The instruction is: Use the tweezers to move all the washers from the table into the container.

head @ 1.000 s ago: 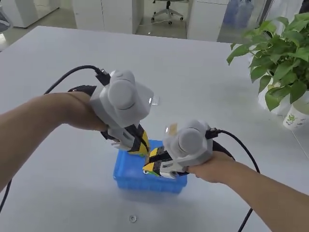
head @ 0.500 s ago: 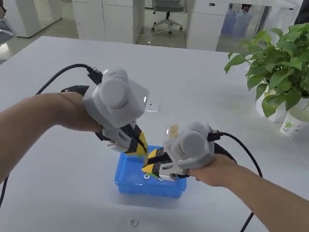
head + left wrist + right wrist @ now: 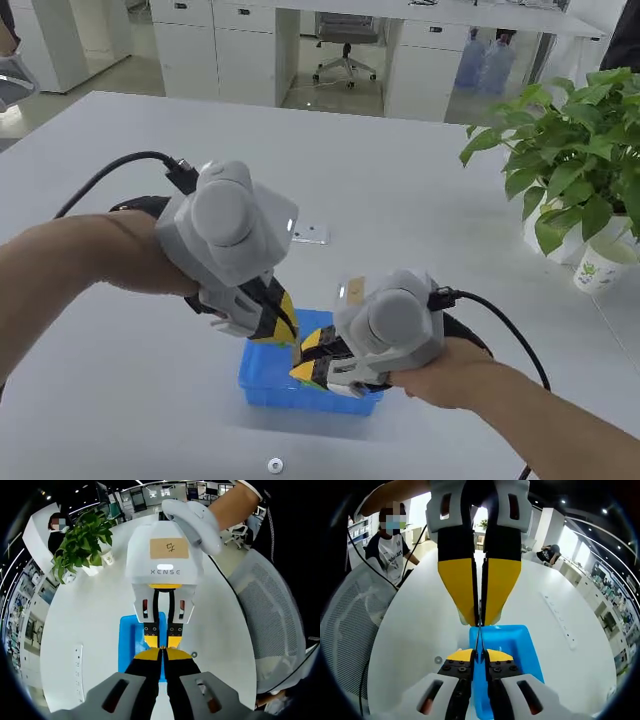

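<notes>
Left gripper [image 3: 162, 652] and right gripper [image 3: 479, 656] both pinch the tweezers [image 3: 479, 630] over the container [image 3: 262, 380], probably steadying release; 1 washer [image 3: 275, 464] on table [image 3: 400, 230].

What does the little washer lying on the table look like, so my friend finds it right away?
Look at the big white table and find the blue container, the one bright box on it. Just off that container's near side in the head view lies the washer. It is a tiny silvery ring with a hole, lying alone on bare tabletop.
</notes>
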{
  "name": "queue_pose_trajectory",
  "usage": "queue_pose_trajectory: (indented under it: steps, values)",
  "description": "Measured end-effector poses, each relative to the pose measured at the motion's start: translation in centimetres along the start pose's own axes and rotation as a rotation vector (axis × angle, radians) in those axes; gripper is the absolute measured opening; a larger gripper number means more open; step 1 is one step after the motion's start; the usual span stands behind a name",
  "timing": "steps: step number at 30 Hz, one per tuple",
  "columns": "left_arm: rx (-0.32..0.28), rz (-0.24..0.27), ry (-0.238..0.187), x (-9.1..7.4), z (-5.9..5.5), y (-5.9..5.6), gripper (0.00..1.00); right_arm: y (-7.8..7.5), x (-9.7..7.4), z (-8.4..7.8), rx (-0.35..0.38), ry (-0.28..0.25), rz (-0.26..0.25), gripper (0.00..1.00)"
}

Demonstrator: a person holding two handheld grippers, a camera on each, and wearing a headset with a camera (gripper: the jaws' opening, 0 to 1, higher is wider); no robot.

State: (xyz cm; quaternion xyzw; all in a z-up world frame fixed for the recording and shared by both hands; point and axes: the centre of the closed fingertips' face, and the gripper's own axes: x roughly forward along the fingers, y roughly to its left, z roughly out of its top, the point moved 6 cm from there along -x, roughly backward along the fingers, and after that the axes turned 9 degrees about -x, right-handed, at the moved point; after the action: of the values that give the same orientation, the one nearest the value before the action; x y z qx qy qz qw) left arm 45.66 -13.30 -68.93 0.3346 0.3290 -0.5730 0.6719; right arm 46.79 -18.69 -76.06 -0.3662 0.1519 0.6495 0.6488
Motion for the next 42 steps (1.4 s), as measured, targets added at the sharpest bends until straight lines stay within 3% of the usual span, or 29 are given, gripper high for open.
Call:
queue_pose_trajectory:
  steps: [5,12,22,32,42]
  values:
    - [0.002,0.000,-0.001,-0.1,-0.3,-0.7,0.06,0.7,-0.1,0.2,-0.003,0.003,0.000,0.10]
    - [0.009,0.022,-0.010,-0.5,-0.3,-0.8,0.06,0.7,-0.2,0.6,-0.022,0.004,-0.004,0.10]
    - [0.021,0.044,-0.068,-2.0,1.1,-1.5,0.07,0.5,-1.2,2.3,-0.037,-0.012,-0.018,0.09]
    - [0.032,0.048,-0.057,-2.8,1.1,-2.8,0.06,1.7,-1.5,2.9,-0.041,-0.018,-0.020,0.09]
    - [0.029,0.012,-0.049,-2.2,0.5,-4.4,0.06,3.6,-1.1,2.7,-0.026,-0.021,-0.009,0.10]
